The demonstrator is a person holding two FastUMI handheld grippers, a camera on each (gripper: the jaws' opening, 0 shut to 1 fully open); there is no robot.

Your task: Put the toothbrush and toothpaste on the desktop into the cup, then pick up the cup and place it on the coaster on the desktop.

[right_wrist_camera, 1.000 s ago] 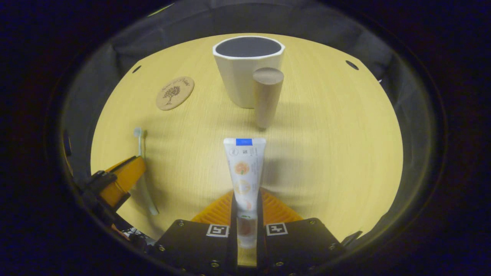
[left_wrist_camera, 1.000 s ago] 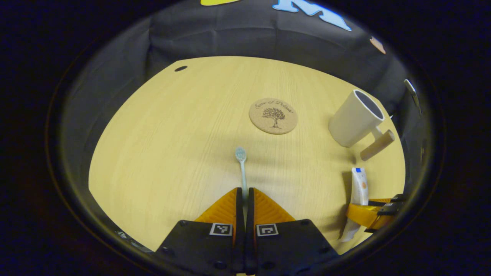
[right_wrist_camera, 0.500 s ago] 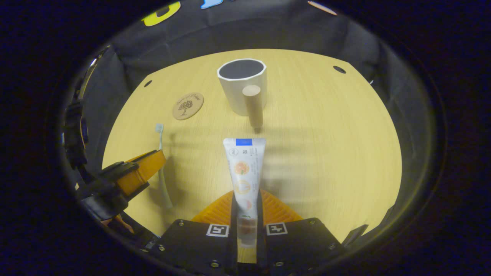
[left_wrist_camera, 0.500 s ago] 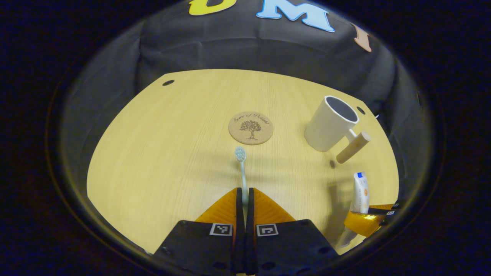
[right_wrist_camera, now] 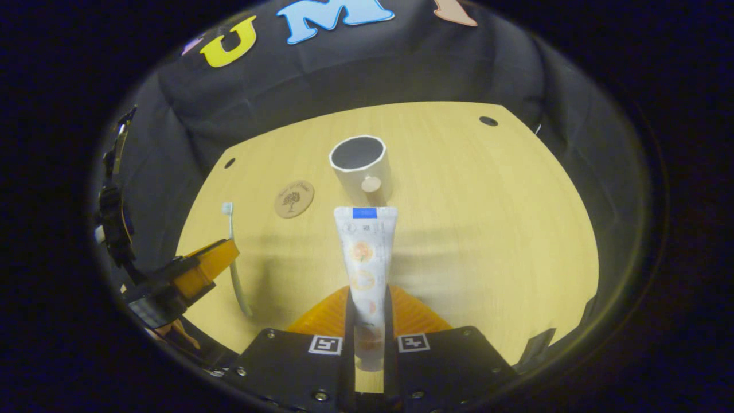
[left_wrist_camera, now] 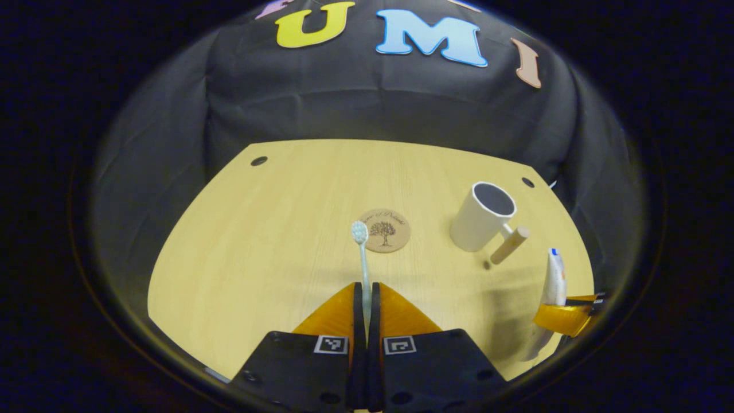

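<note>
My left gripper (left_wrist_camera: 364, 289) is shut on the pale toothbrush (left_wrist_camera: 362, 255), held above the table with the bristle head pointing away from me. My right gripper (right_wrist_camera: 367, 295) is shut on the white toothpaste tube (right_wrist_camera: 362, 258), its flat end pointing toward the cup. The white cup (right_wrist_camera: 360, 166) with a wooden peg handle stands upright on the table ahead of the tube; it is to the right in the left gripper view, cup (left_wrist_camera: 481, 217). The round cork coaster (left_wrist_camera: 386, 230) lies left of the cup, coaster (right_wrist_camera: 293, 198). The left gripper (right_wrist_camera: 209, 265) with the toothbrush (right_wrist_camera: 234, 264) appears at the left, the right gripper (left_wrist_camera: 565, 315) with the tube (left_wrist_camera: 553, 284) at the right.
The light wooden table (left_wrist_camera: 275, 241) has small dark holes near its far corners, one hole (left_wrist_camera: 258, 161) at the left and another hole (right_wrist_camera: 488, 121) at the right. Black cloth walls close in behind and beside the table.
Both grippers have risen and pulled back from the table with the toothbrush and the toothpaste in them; the cup and coaster look smaller and farther away.
</note>
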